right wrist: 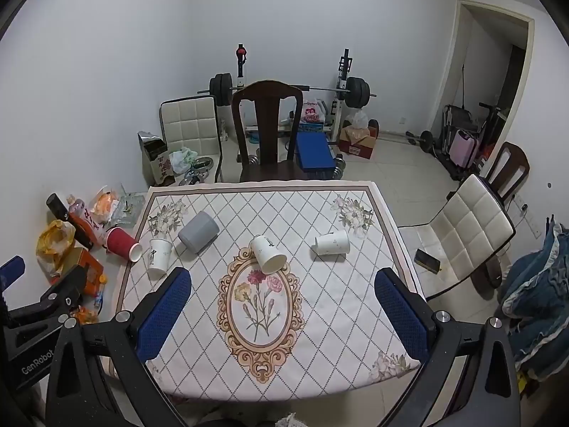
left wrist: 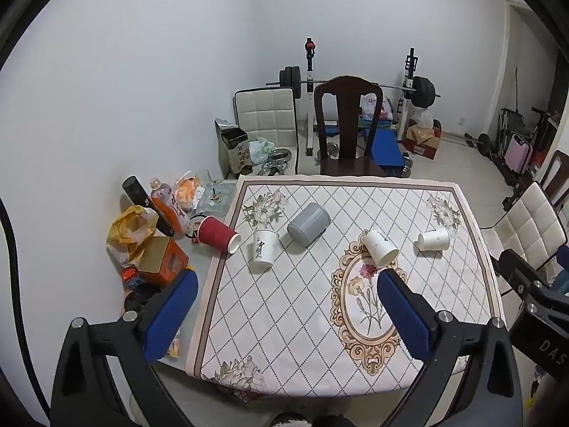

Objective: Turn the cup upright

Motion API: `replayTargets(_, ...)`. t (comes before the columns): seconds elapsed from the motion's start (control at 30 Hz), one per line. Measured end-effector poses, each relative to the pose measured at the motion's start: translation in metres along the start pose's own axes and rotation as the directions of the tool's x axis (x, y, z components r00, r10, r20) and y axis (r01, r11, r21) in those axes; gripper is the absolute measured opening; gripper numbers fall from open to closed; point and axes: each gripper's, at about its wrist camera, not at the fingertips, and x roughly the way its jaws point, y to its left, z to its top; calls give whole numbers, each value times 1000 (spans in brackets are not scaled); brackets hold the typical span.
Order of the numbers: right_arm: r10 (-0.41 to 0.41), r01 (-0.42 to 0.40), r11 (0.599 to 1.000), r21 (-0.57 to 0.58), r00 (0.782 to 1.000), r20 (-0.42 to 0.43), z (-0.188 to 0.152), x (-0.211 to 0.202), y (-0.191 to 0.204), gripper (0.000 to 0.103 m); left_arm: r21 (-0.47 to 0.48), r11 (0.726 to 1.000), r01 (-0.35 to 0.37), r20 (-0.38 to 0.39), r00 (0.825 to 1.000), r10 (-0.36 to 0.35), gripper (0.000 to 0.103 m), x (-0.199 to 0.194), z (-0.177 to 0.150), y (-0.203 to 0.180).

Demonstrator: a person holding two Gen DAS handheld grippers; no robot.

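Note:
Several cups lie on the patterned tablecloth (left wrist: 284,320). A red cup (left wrist: 217,236) lies on its side at the left edge. A white cup with black writing (left wrist: 264,248) stands next to it. A grey cup (left wrist: 308,224) lies on its side. Two white paper cups (left wrist: 380,248) (left wrist: 433,239) lie on their sides. The same cups show in the right wrist view: red (right wrist: 122,243), written white (right wrist: 159,257), grey (right wrist: 198,231), white (right wrist: 268,254) and white (right wrist: 332,242). My left gripper (left wrist: 288,315) and right gripper (right wrist: 284,315) are open and empty, above the table's near edge.
Bottles, bags and an orange box (left wrist: 161,261) crowd the table's left strip. A dark wooden chair (left wrist: 346,128) stands at the far side, a white chair (right wrist: 466,231) with a phone (right wrist: 427,259) at the right. A barbell rack (right wrist: 288,89) stands by the back wall.

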Motion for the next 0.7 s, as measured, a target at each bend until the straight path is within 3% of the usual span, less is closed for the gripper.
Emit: replayTargets(0.7,-16,16,1000,7,1000,4,2,2,-12,103,-5,1000,6,3,1000,-6,103,-1,16,-5)
